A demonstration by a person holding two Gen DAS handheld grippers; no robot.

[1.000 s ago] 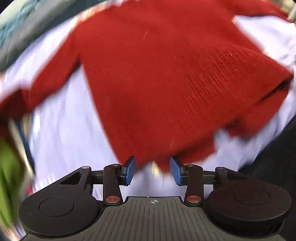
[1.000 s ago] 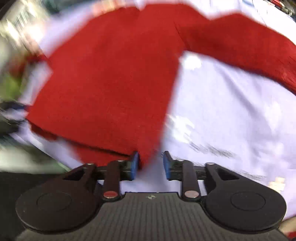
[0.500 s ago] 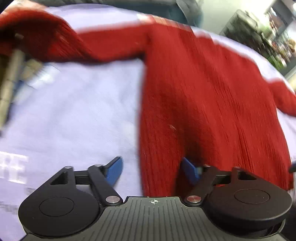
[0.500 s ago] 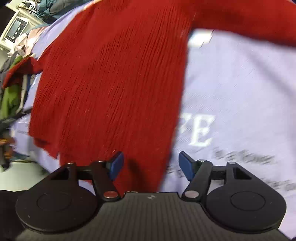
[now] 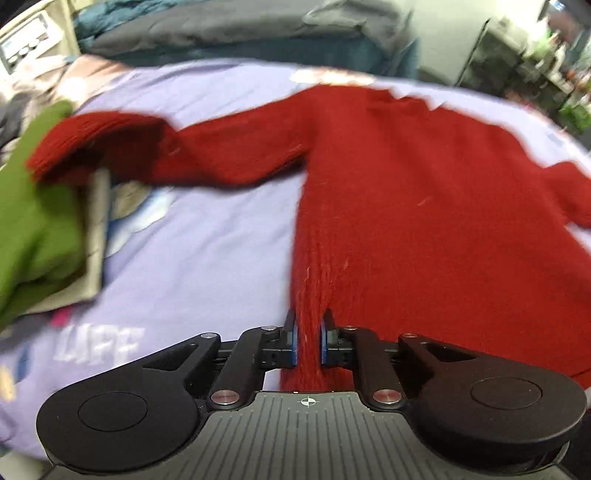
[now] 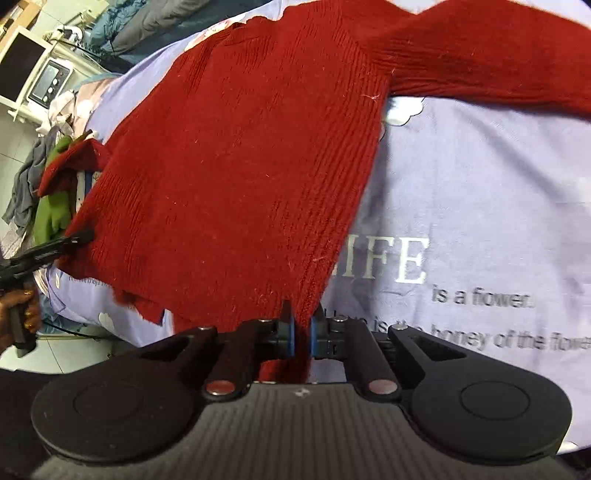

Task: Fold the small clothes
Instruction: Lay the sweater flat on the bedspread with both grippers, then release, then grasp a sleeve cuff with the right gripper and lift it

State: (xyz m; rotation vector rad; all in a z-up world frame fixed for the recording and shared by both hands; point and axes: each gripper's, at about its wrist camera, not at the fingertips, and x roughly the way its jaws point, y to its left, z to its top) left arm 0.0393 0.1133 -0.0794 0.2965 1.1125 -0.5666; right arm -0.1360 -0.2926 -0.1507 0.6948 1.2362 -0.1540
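Observation:
A red knit sweater (image 5: 406, 192) lies spread on a lilac printed sheet (image 5: 192, 251), sleeves stretched out to both sides. My left gripper (image 5: 307, 341) is shut on the sweater's bottom hem at its left corner. In the right wrist view the sweater (image 6: 240, 166) fills the middle, and my right gripper (image 6: 302, 338) is shut on the hem at the right corner. The left gripper (image 6: 44, 251) shows at the far left edge of that view, held in a hand.
A green garment (image 5: 33, 229) on a beige folded cloth lies at the sheet's left side, under the sweater's left cuff. Grey and blue bedding (image 5: 221, 33) is piled at the back. A white appliance (image 6: 44, 85) and a heap of clothes (image 6: 26, 184) stand beyond the bed's left edge.
Both grippers were open around the hem half a second ago and have now closed on it. The sweater lies flatter, with its sleeves spread out.

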